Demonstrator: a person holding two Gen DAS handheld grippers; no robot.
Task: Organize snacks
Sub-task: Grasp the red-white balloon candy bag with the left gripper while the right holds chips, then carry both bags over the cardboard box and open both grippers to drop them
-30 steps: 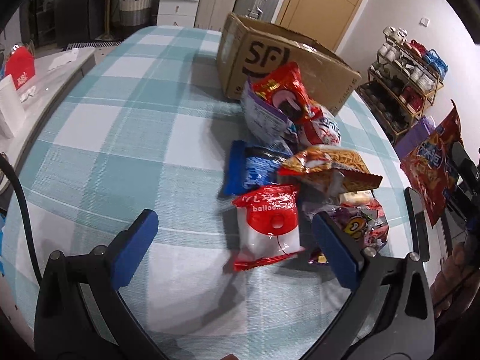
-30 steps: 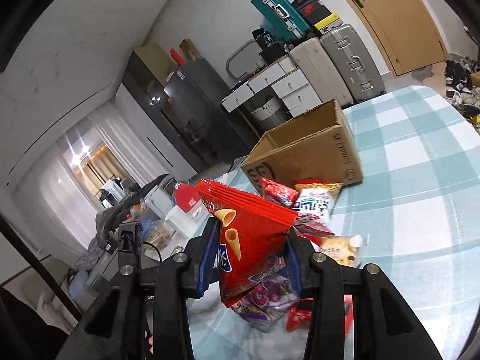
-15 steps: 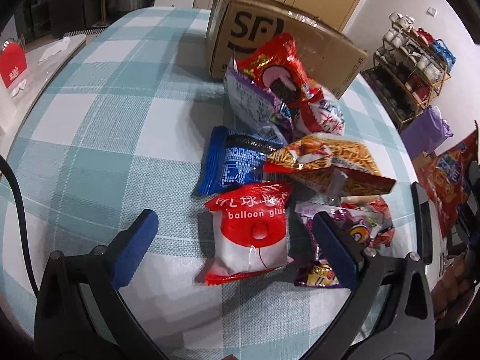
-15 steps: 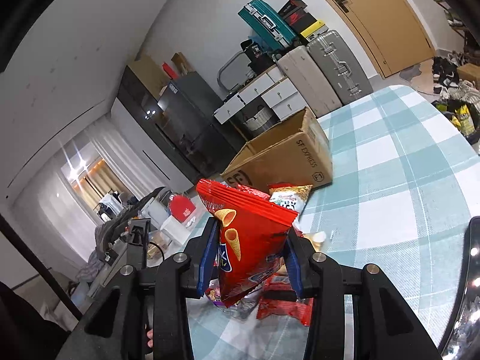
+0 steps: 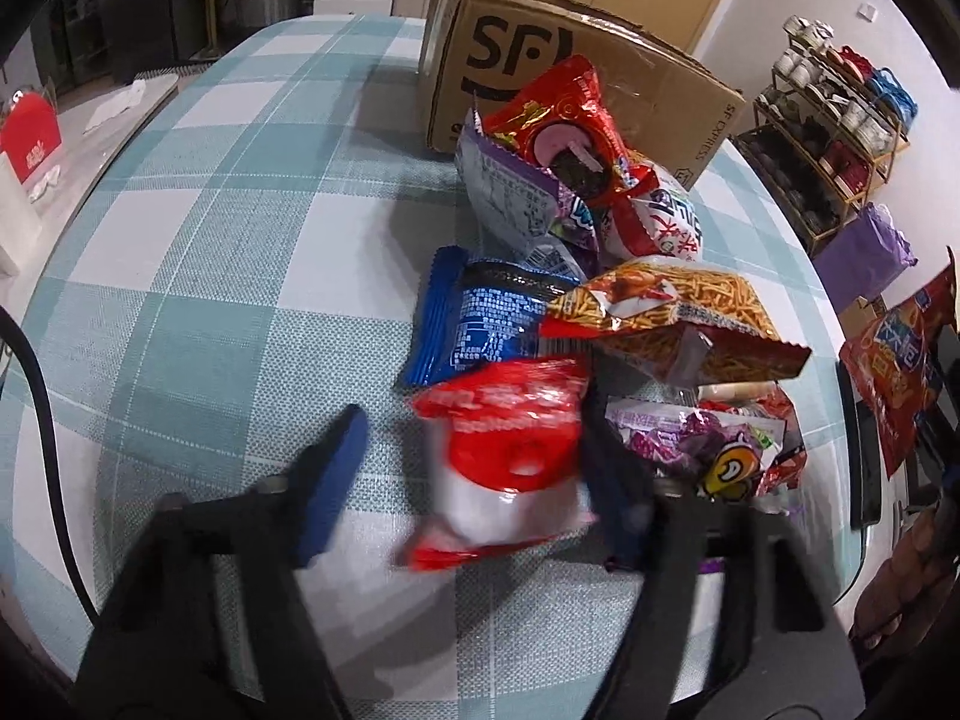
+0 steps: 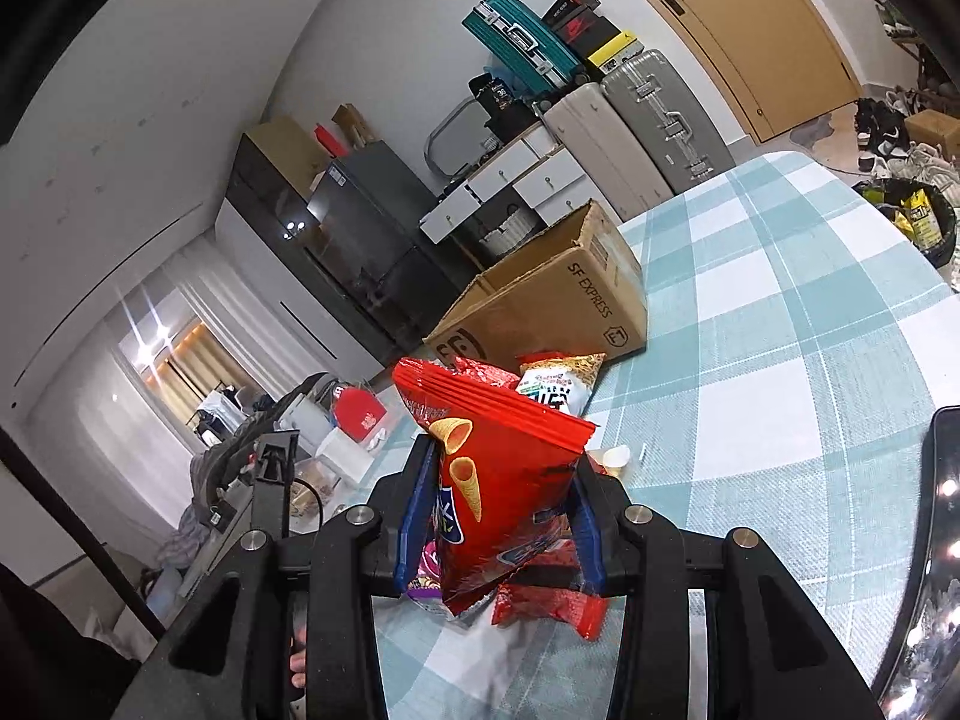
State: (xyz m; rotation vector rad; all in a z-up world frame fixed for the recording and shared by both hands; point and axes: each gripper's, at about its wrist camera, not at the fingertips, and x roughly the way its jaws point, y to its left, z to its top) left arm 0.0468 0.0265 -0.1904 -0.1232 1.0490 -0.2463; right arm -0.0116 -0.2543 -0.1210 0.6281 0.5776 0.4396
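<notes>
- left gripper (image 5: 474, 468) jaws, wide a second ago, closing around red-and-white plastic snack packet (image 5: 510, 462); left pad not yet touching
- packet now blurred, tilted toward 1 o'clock

- The left gripper (image 5: 474, 480) points steeply down at the desk (image 5: 210, 276), its jaws closing around a red-and-white packet (image 5: 510, 468) that lies between them.
- The right gripper (image 6: 498, 516) tilts slightly downward, its jaws clamped on an upright red chip bag (image 6: 492, 474).

Left gripper (image 5: 474, 480): matte black frame, blue pads on its fingers. Right gripper (image 6: 498, 516): same black build, blue pads, silver screws dotting the knuckles.
</notes>
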